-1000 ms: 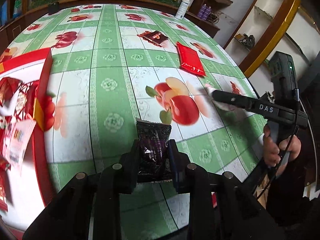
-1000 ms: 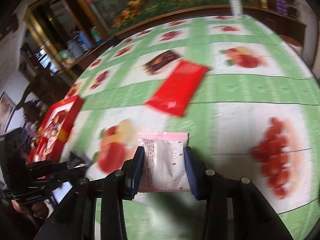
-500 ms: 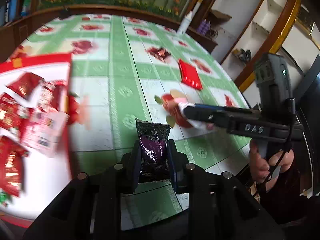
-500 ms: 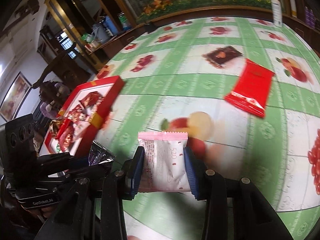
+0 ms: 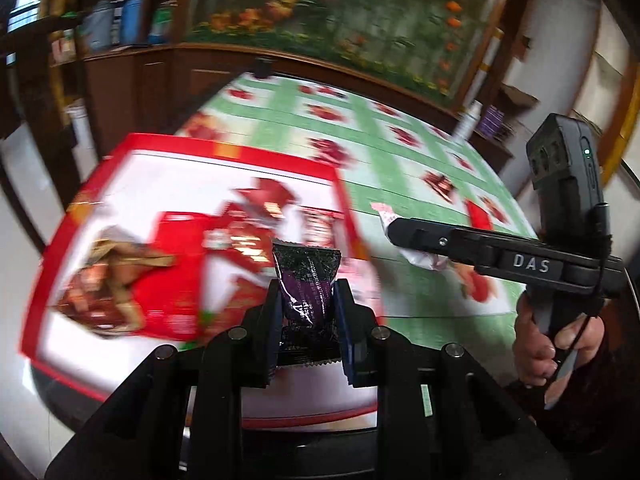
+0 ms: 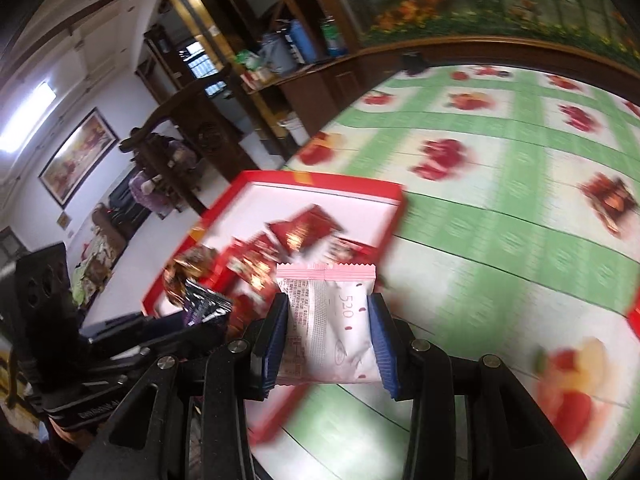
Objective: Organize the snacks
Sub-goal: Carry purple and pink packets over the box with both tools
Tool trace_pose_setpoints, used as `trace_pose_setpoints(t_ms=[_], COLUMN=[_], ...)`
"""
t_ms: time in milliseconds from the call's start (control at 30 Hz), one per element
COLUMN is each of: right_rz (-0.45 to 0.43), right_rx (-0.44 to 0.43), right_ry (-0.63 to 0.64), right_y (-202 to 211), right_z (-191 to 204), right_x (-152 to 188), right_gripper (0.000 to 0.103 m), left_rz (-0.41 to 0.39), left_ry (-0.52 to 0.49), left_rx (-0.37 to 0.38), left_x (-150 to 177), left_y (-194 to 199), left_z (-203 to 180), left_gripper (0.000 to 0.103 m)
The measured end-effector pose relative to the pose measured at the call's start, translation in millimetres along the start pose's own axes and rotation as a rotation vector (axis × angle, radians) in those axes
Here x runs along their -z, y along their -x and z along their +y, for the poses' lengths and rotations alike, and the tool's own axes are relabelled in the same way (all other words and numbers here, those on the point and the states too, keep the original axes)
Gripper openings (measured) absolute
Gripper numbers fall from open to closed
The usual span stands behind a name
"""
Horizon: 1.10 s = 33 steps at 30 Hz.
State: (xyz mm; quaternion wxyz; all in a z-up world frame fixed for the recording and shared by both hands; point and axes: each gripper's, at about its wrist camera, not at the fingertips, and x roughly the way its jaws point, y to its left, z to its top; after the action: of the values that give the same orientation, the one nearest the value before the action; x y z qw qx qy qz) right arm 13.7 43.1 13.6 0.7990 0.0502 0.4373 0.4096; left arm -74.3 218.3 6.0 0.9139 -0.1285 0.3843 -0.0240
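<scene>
While both my hands hang over the table, my left gripper [image 5: 306, 312] is clamped on a dark purple snack packet [image 5: 306, 280], its white print too small for me to read. Below it lies the red box [image 5: 240, 156] with a white floor, holding a jumble of red and brown wrapped snacks [image 5: 120, 280], all blurred. My right gripper [image 6: 328, 340] is pinched on a white packet with a pink crimped top [image 6: 326, 320]; I can read "520" in pink on it, beside a block of fine print. In the left view that gripper's arm carries the letters "DAS" [image 5: 531, 263]. On the green checked tablecloth with fruit prints [image 6: 500, 240] farther off lies what may be a dark brown snack [image 6: 610, 198], and a flat red packet [image 5: 478, 214].
</scene>
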Motion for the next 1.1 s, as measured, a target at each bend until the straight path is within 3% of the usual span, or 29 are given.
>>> trace_pose_setpoints(t_ms=[167, 400, 1100], right_rz=[-0.013, -0.047, -0.054], right_rx=[-0.045, -0.065, -0.007], right_ry=[0.049, 0.107, 0.154], right_y=[-27, -40, -53], right_z=[36, 64, 75], right_x=[-13, -15, -11], right_gripper=[0.041, 0.043, 0.044], left_rz=[-0.028, -0.037, -0.076], left_ry=[0.032, 0.055, 0.018], left_rx=[-0.051, -0.066, -0.216], left_x=[1, 6, -1], left_y=[6, 7, 7], left_z=[20, 34, 40], left_gripper=[0.022, 0.022, 0.022])
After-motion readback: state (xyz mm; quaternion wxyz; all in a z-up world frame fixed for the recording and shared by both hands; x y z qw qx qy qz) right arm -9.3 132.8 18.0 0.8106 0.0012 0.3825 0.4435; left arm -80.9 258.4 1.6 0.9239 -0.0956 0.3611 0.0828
